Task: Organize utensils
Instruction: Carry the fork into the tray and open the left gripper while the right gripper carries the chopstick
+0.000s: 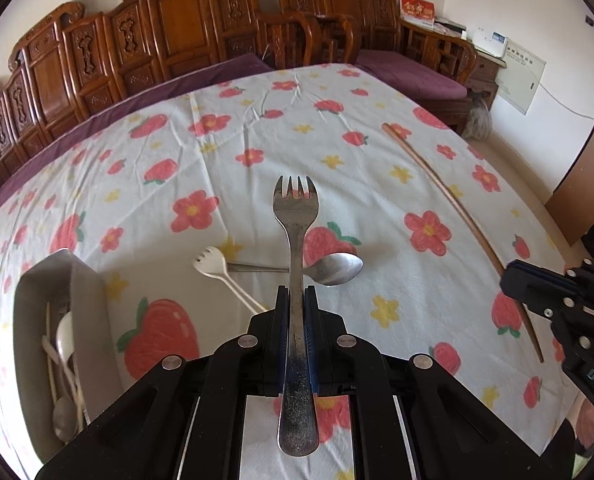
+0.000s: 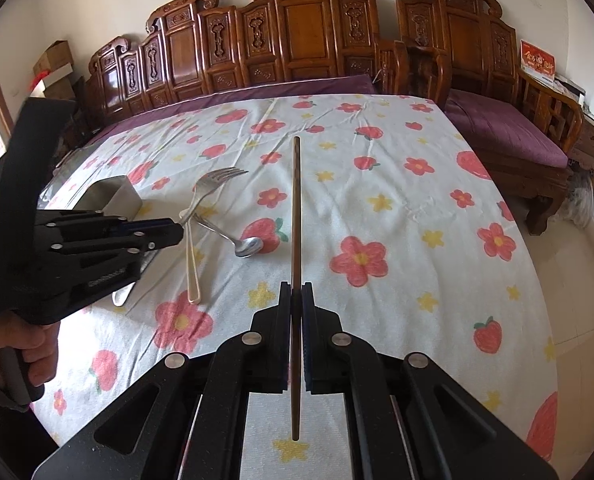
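My left gripper (image 1: 296,292) is shut on a metal fork (image 1: 295,240), tines pointing forward, held above the flowered tablecloth. It also shows in the right wrist view (image 2: 177,230), with the fork (image 2: 205,192). My right gripper (image 2: 296,288) is shut on a brown chopstick (image 2: 296,208) that points forward; it also shows in the left wrist view (image 1: 509,276), with the chopstick (image 1: 449,196). A metal spoon (image 1: 333,269) and a white plastic fork (image 1: 217,270) lie on the cloth below the fork. A metal holder (image 1: 63,320) at the left holds several utensils.
The table is covered by a white cloth with red flowers and strawberries (image 2: 377,208). Carved wooden chairs (image 2: 297,32) with purple cushions line the far side. The metal holder (image 2: 113,196) stands near the table's left edge.
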Tool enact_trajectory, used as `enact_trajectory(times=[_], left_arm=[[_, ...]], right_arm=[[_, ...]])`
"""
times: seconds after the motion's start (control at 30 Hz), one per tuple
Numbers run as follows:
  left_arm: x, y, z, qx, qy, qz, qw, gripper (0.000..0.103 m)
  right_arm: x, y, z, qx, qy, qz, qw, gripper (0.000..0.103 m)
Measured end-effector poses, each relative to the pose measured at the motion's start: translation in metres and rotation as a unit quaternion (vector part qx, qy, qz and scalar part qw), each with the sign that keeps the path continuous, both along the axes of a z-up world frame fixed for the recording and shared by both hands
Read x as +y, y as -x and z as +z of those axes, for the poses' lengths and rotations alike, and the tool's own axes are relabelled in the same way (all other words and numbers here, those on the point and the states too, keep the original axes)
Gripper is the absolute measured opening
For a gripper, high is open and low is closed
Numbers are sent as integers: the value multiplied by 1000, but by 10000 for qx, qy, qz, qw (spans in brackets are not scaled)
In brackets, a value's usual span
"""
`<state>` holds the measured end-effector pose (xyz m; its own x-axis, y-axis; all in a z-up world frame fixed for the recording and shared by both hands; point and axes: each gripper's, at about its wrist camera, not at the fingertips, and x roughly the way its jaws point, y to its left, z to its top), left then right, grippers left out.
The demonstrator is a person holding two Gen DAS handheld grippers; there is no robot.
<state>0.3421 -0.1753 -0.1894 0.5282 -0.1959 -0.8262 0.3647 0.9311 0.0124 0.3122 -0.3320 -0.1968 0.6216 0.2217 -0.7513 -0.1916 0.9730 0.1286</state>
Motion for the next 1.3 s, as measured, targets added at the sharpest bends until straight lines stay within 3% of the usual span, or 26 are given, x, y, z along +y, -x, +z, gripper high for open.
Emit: enact_trajectory(times=[0.63, 0.83, 1.3], left_arm=[[76, 29, 33, -400, 309, 308, 9982, 7], [114, 36, 38, -478, 484, 536, 9962, 7], [195, 38, 30, -647, 431, 1041, 9915, 7]], right_arm=[[51, 17, 11, -99, 175, 489, 9986, 6], [84, 8, 14, -141, 57, 576, 9982, 6], [181, -14, 23, -192, 60, 1136, 9933, 6]])
